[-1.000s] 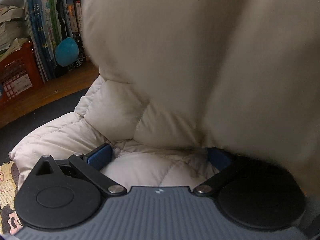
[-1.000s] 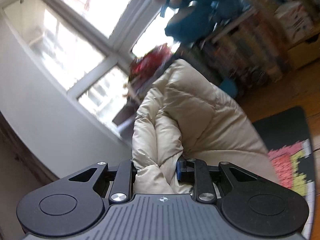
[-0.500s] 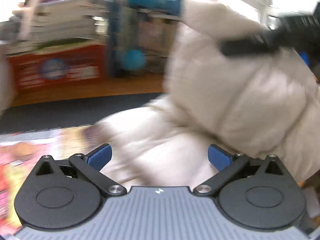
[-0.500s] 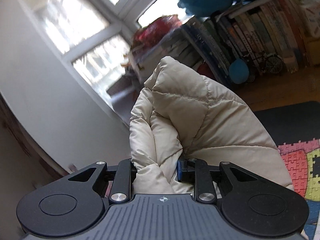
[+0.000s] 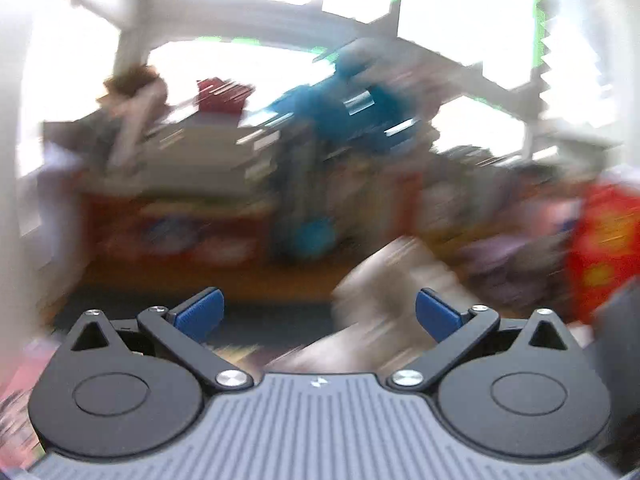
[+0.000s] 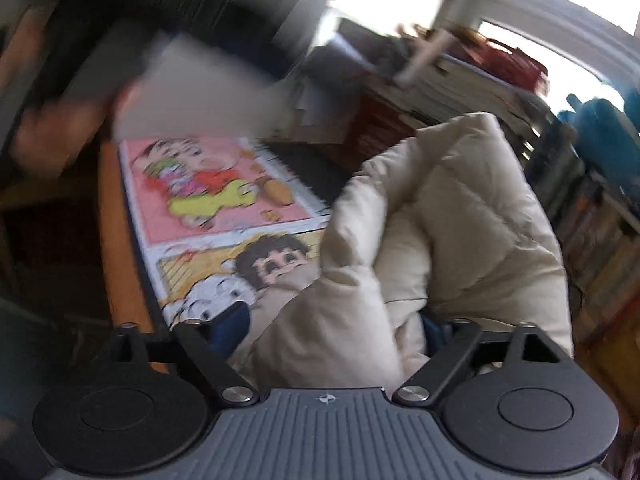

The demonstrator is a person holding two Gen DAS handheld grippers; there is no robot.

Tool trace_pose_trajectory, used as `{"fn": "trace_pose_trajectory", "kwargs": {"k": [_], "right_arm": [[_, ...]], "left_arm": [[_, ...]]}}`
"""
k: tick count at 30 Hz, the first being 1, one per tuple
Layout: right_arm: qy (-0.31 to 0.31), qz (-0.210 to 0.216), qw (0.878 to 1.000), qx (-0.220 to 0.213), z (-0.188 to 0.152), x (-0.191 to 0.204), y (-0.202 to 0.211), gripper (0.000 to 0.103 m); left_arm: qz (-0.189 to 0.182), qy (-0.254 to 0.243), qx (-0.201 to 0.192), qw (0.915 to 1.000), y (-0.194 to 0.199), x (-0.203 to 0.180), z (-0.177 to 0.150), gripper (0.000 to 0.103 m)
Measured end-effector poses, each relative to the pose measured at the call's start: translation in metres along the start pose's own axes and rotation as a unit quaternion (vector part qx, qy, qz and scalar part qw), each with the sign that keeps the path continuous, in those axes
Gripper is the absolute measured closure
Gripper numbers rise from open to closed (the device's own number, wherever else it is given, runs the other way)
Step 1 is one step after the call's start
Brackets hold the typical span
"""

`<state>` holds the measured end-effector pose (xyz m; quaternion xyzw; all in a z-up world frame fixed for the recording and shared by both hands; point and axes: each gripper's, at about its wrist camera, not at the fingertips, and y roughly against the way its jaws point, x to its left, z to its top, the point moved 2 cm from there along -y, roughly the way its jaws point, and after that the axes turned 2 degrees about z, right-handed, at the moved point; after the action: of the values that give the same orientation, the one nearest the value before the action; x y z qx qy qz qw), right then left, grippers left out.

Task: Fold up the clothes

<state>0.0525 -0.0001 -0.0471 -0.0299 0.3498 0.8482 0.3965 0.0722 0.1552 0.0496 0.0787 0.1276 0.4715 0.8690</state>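
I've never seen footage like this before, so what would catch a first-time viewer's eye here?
In the right wrist view, a puffy cream jacket fills the middle, bunched between the right gripper's spread fingers. Left of it lies a bright cartoon puzzle mat on the floor. The left wrist view is a blur of cluttered shelves and bright windows, with the left gripper open on nothing.

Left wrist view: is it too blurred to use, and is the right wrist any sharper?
Left wrist view: heavy motion smear, window blown out, only the left gripper crisp. Right wrist view: cream jacket and cartoon mat readable; upper left smeared.
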Motion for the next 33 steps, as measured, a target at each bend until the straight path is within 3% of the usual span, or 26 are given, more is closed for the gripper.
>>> {"fn": "trace_pose_trajectory", "kwargs": {"k": [1, 4, 8, 10, 11, 15, 17, 19, 21, 23, 27, 28, 33], "right_arm": [[0.006, 0.002, 1.0, -0.004, -0.002, 0.002, 0.001, 0.009], [0.022, 0.004, 1.0, -0.013, -0.007, 0.005, 0.006, 0.004], [0.003, 0.036, 0.999, -0.04, -0.012, -0.009, 0.027, 0.003], [-0.028, 0.068, 0.996, -0.056, -0.013, -0.027, 0.038, 0.003], [-0.051, 0.097, 0.992, -0.066, -0.017, -0.039, 0.048, 0.003], [-0.176, 0.202, 0.955, -0.13, -0.031, -0.095, 0.1, 0.003], [-0.235, 0.208, 0.934, -0.169, -0.032, -0.128, 0.127, 0.003], [-0.28, 0.175, 0.925, -0.189, -0.03, -0.16, 0.145, 0.003], [-0.293, 0.12, 0.933, -0.173, -0.024, -0.178, 0.144, 0.006], [-0.265, 0.071, 0.953, -0.129, -0.01, -0.175, 0.127, 0.018], [-0.15, 0.017, 0.988, -0.033, 0.006, -0.129, 0.077, 0.043], [-0.112, 0.018, 0.993, -0.016, 0.008, -0.112, 0.067, 0.044], [0.022, -0.011, 1.0, -0.01, 0.02, -0.06, 0.055, 0.044]], "left_arm": [[-0.035, -0.009, -0.01, 0.9993, -0.003, -0.009, 0.006, 0.0], [-0.088, -0.056, -0.004, 0.9945, -0.028, -0.034, 0.012, 0.0], [-0.026, -0.107, 0.095, 0.9894, -0.071, -0.049, -0.015, 0.0], [0.004, -0.114, 0.148, 0.9824, -0.089, -0.042, -0.035, 0.0], [-0.002, -0.098, 0.157, 0.9827, -0.09, -0.036, -0.042, 0.0], [-0.012, -0.05, 0.172, 0.9837, -0.088, -0.014, -0.057, 0.0], [-0.011, -0.046, 0.17, 0.9844, -0.084, -0.011, -0.059, 0.0], [-0.011, -0.042, 0.169, 0.9847, -0.082, -0.007, -0.06, 0.0], [-0.01, -0.039, 0.168, 0.985, -0.08, -0.003, -0.062, 0.0], [-0.008, -0.032, 0.166, 0.9856, -0.081, 0.001, -0.065, 0.0], [0.006, -0.033, 0.159, 0.9867, -0.074, 0.003, -0.06, 0.0], [0.015, -0.035, 0.156, 0.987, -0.071, 0.005, -0.058, 0.0], [0.065, -0.052, 0.124, 0.9888, -0.045, 0.007, -0.033, 0.0]]}}
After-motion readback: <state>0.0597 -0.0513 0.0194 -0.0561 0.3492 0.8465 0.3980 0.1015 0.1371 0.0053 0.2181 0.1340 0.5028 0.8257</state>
